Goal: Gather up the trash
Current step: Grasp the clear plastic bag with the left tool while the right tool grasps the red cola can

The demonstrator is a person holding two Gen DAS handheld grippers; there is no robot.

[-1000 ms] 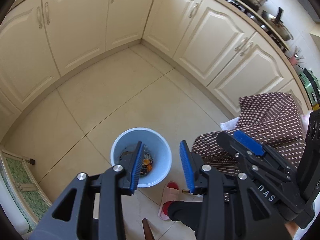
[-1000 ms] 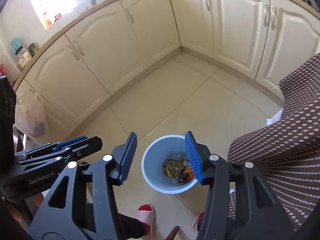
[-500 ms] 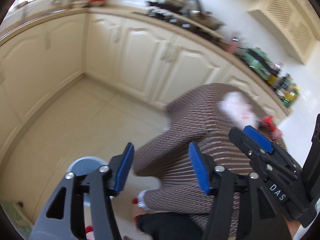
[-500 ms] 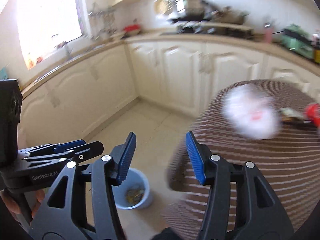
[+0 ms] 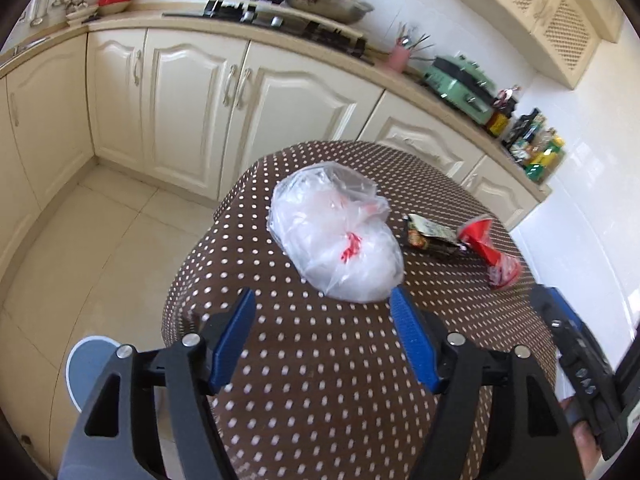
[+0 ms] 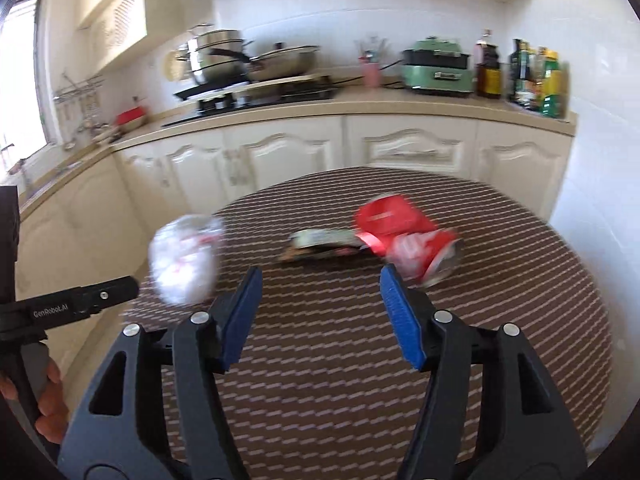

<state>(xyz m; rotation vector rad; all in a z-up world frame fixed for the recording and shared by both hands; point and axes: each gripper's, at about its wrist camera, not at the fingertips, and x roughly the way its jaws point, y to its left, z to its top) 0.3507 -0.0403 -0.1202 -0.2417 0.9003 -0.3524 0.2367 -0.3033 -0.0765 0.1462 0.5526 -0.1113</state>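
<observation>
Grippers over the dotted table, both empty with jaws opening.

Left gripper [image 5: 322,316] faces the plastic bag [image 5: 336,236] near the table's [image 5: 320,380] left edge; right gripper [image 6: 318,294] faces the wrapper [image 6: 320,244] and crushed red can [image 6: 404,240] mid-table; bin [image 5: 86,372] on floor below.
</observation>
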